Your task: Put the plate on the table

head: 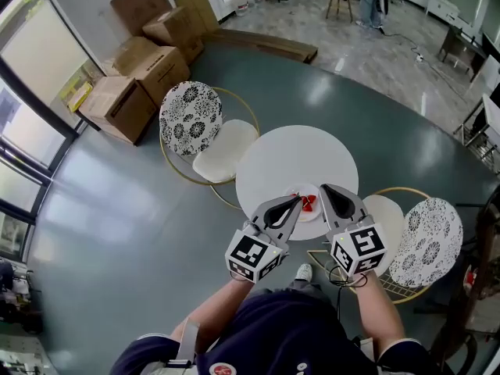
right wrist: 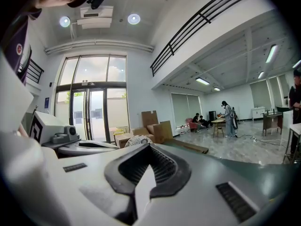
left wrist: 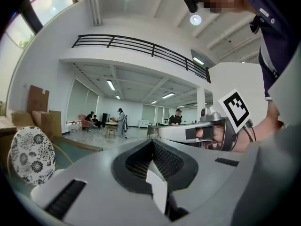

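A small white plate (head: pixel 307 203) with a red pattern lies over the near part of the round white table (head: pixel 289 158); whether it rests on the top I cannot tell. My left gripper (head: pixel 295 202) is shut on its left rim, and my right gripper (head: pixel 324 191) is shut on its right rim. In the left gripper view a thin white plate edge (left wrist: pixel 157 191) is pinched between the jaws, and the right gripper (left wrist: pixel 188 132) shows beyond. The right gripper view shows the same white plate edge (right wrist: pixel 142 192) clamped.
A chair with a black-and-white patterned back (head: pixel 191 117) stands left of the table, and a second patterned chair (head: pixel 428 241) at the right. Cardboard boxes (head: pixel 141 69) are stacked at the far left by the windows. People stand far off at the back (left wrist: pixel 121 121).
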`<action>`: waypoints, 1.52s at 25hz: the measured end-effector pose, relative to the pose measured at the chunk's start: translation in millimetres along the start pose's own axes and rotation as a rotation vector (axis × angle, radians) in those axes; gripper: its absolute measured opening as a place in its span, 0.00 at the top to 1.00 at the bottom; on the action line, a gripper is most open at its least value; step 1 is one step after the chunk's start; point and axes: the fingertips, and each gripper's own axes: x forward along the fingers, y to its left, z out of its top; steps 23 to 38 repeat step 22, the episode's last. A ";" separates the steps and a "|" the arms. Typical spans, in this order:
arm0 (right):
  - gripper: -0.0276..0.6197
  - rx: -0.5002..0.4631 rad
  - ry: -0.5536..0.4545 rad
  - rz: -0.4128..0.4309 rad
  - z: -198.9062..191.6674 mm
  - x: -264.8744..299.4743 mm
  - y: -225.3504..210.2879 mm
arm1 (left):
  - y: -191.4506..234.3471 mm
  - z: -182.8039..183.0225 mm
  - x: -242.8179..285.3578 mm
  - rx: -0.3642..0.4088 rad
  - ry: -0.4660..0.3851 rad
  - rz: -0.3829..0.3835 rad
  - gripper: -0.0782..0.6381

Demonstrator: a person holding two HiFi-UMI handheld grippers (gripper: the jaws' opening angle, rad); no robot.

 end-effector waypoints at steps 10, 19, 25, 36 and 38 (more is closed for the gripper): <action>0.95 0.003 -0.027 0.016 7.6 -4.3 4.5 | -7.1 4.0 -2.3 -0.025 -0.010 -0.016 0.88; 0.95 -0.002 -0.046 0.029 9.6 -9.4 5.3 | -14.4 -0.2 -3.7 -0.037 -0.009 -0.013 0.88; 0.95 -0.004 -0.048 0.031 10.8 -9.3 3.5 | -14.8 -0.4 -2.3 -0.038 -0.009 -0.012 0.88; 0.95 -0.004 -0.048 0.031 10.8 -9.3 3.5 | -14.8 -0.4 -2.3 -0.038 -0.009 -0.012 0.88; 0.95 -0.004 -0.048 0.031 10.8 -9.3 3.5 | -14.8 -0.4 -2.3 -0.038 -0.009 -0.012 0.88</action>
